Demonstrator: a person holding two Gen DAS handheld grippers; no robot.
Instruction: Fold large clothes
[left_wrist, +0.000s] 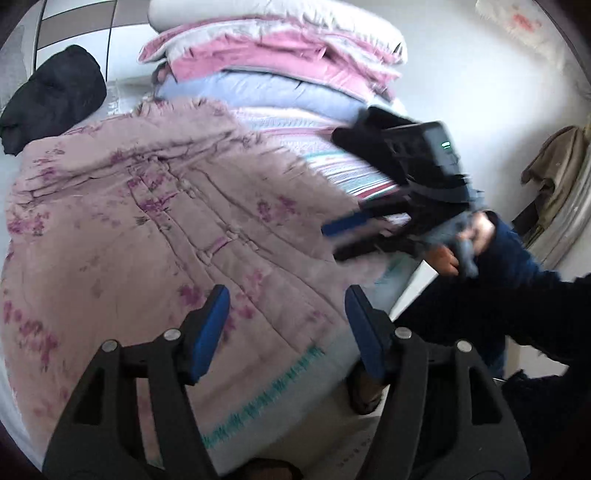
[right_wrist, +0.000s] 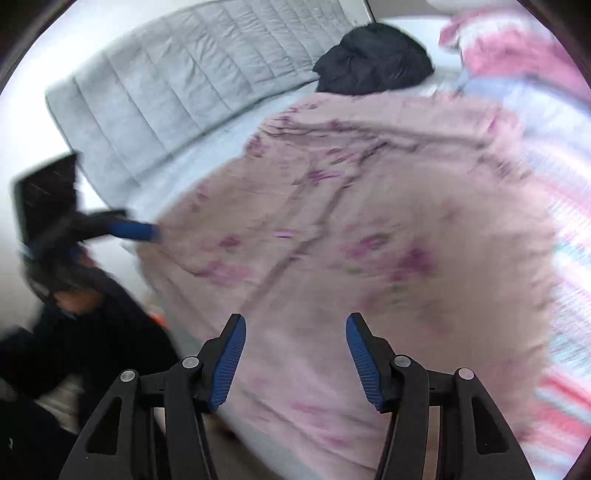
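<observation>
A large pink padded garment with purple flowers (left_wrist: 147, 221) lies spread flat on the bed; it also shows in the right wrist view (right_wrist: 369, 229). My left gripper (left_wrist: 286, 295) is open and empty, above the garment's near edge. My right gripper (right_wrist: 295, 321) is open and empty, above the garment. The right gripper also shows in the left wrist view (left_wrist: 334, 236) at the garment's right edge, blurred. The left gripper shows in the right wrist view (right_wrist: 147, 232) at the garment's left edge.
A stack of folded pink, white and blue quilts (left_wrist: 273, 62) stands behind the garment. A black garment (left_wrist: 55, 96) lies bunched at the far left of the bed. A grey padded headboard (right_wrist: 177, 85) runs along the bed. A striped sheet (left_wrist: 354, 173) covers the mattress.
</observation>
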